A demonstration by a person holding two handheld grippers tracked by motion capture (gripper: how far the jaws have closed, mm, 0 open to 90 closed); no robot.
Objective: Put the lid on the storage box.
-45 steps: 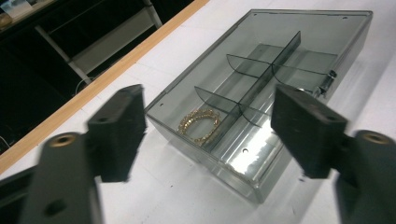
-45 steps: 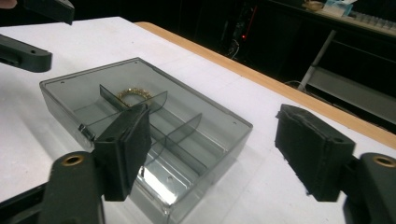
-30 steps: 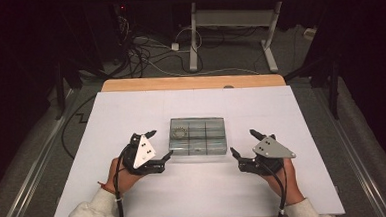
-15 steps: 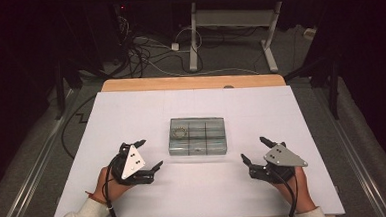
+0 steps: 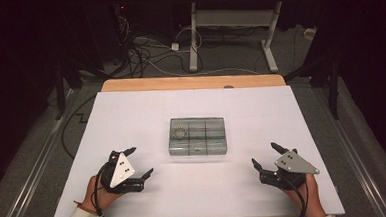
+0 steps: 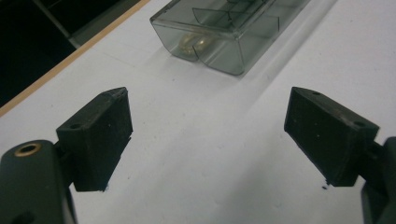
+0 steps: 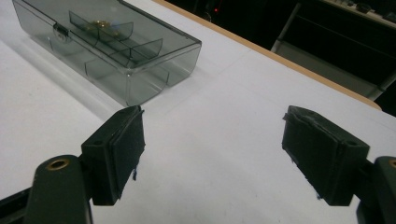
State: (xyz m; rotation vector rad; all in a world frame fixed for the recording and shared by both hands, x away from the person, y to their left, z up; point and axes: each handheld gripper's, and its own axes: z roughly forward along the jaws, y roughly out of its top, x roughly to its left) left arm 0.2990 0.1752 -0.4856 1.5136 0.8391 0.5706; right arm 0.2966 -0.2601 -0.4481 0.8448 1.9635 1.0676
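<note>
A smoky clear plastic compartment box [image 5: 198, 136] lies closed at the middle of the white table top [image 5: 131, 116]. A pale coiled item [image 5: 180, 133] rests in its back left compartment. In the left gripper view the box [image 6: 229, 28] sits ahead with that coil [image 6: 195, 43] behind its near wall. In the right gripper view the box [image 7: 107, 44] lies ahead to the left, holding small gold bits [image 7: 100, 22]. My left gripper [image 5: 140, 164] is open, near the table's front left. My right gripper [image 5: 264, 155] is open at the front right. Both are empty and apart from the box.
A wooden strip [image 5: 192, 82] edges the table's far side. Beyond it, cables [image 5: 148, 51] lie on the floor beside a white desk frame [image 5: 229, 21]. Bare white surface surrounds the box on all sides.
Both grippers have drawn back from the sides of the box toward the table's front edge, the left one outward to the left, the right one outward to the right. The box has not moved.
</note>
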